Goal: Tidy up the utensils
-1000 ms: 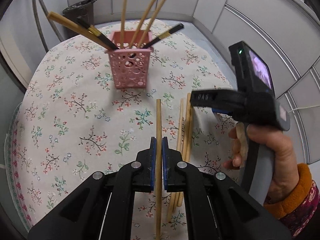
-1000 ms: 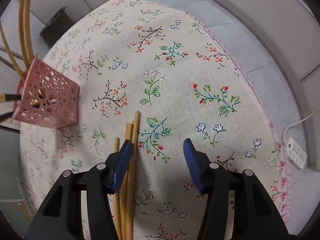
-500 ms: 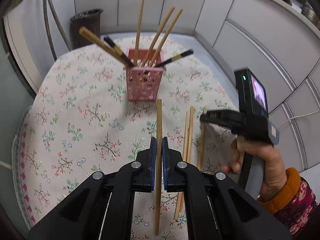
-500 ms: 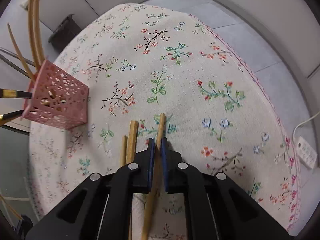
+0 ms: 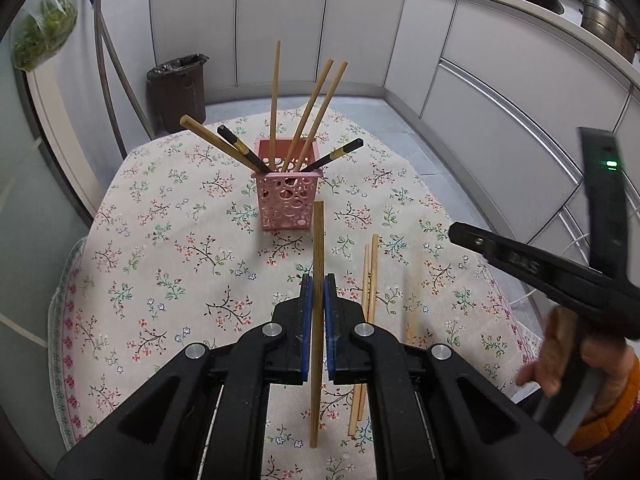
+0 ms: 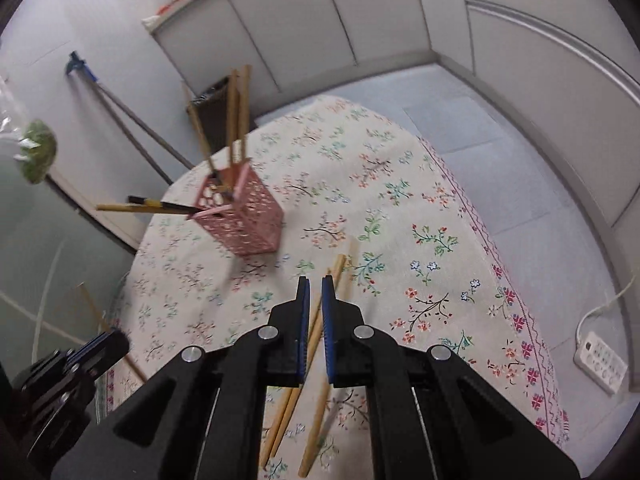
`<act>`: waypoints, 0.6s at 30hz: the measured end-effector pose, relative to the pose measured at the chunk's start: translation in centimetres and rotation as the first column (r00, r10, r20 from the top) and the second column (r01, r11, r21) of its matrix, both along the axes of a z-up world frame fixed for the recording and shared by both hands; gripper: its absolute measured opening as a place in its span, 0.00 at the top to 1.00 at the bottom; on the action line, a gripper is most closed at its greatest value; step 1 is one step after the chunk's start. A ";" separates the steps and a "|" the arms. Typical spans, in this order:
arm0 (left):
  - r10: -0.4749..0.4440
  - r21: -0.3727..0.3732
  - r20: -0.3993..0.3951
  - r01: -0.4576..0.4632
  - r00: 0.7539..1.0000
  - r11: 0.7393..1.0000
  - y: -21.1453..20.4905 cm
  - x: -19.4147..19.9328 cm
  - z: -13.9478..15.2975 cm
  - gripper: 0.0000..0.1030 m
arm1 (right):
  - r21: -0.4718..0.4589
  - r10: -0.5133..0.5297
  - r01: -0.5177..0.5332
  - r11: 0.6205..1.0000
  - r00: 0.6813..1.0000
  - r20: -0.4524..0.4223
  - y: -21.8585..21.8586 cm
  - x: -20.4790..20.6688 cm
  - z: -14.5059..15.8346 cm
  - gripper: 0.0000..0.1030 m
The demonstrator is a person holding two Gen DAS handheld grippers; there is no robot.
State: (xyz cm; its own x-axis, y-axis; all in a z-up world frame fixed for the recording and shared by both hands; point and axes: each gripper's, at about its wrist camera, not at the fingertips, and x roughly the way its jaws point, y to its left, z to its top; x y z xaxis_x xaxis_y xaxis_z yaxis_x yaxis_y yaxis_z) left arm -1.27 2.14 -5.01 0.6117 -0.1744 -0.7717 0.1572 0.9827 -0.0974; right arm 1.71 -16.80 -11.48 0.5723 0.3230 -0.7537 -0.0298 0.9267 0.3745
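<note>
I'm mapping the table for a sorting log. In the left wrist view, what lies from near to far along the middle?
Left gripper shut on a chopstick → pink holder with chopsticks → trash bin → cabinets.

Black gripper point(image 5: 316, 296), blue pads point(image 5: 307, 312)

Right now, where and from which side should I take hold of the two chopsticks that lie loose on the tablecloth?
Take one of the loose chopsticks near its middle, coming down from above with the jaws set across its length. Both lie flat on the tablecloth, side by side and nearly touching, so a sideways approach would probably just push them along.
</note>
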 end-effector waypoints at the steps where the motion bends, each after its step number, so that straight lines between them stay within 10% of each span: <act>1: 0.000 0.002 0.004 0.000 1.000 1.000 -0.1 -0.1 0.1 0.95 | -0.003 0.010 -0.010 1.000 1.000 0.022 0.1 -0.6 0.7 0.94; 12: 0.025 -0.036 0.042 -0.023 0.999 0.999 0.9 -1.0 1.8 0.95 | -0.008 0.038 -0.037 0.999 0.994 0.107 -0.7 -3.1 5.0 0.94; 18: 0.034 -0.059 0.051 -0.031 0.998 0.998 0.9 -0.7 2.2 0.95 | 0.009 0.010 -0.008 1.000 0.970 -0.241 -0.6 3.8 -2.9 0.62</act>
State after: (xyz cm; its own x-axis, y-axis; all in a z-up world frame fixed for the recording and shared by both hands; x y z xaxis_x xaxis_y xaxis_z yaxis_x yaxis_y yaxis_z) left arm -1.97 3.08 -2.80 0.6570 -0.1975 -0.7275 0.1319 0.9803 -0.1470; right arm 5.51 -17.39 -14.36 0.3706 0.3338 -0.8668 0.0537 0.9239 0.3788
